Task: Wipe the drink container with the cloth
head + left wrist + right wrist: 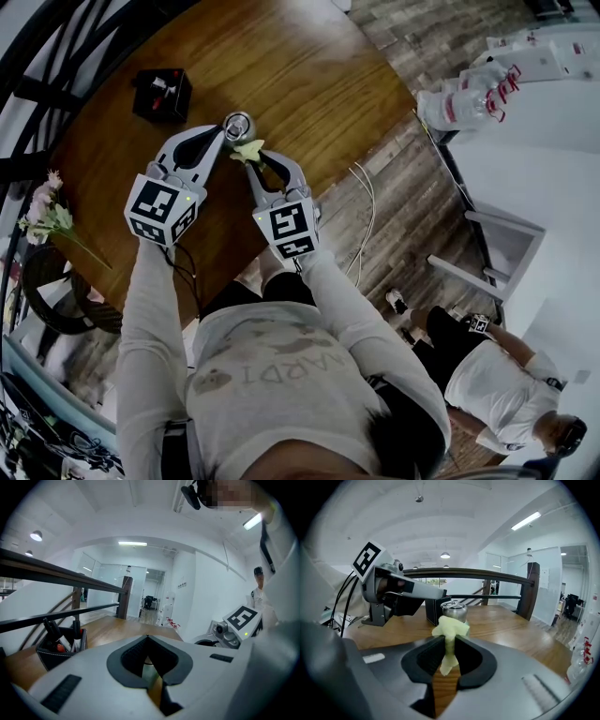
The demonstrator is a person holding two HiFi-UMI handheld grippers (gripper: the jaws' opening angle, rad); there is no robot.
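A silver-topped drink can (238, 123) stands on the round wooden table (309, 84). My left gripper (225, 133) reaches it from the left, its jaws drawn close together at the can's top edge. In the left gripper view a greenish strip of the can (151, 671) shows in the slit of that gripper (148, 641). My right gripper (251, 157) is shut on a pale yellow cloth (247, 150), which sits just in front of the can. In the right gripper view the cloth (450, 630) sticks up from the gripper (449, 641) and partly hides the can (454, 609).
A black pen holder (161, 94) stands on the table behind the can. Flowers (47, 214) lie at the table's left edge. Plastic bottles (469, 98) rest on a white surface at the right. A person (497, 375) crouches on the floor at lower right.
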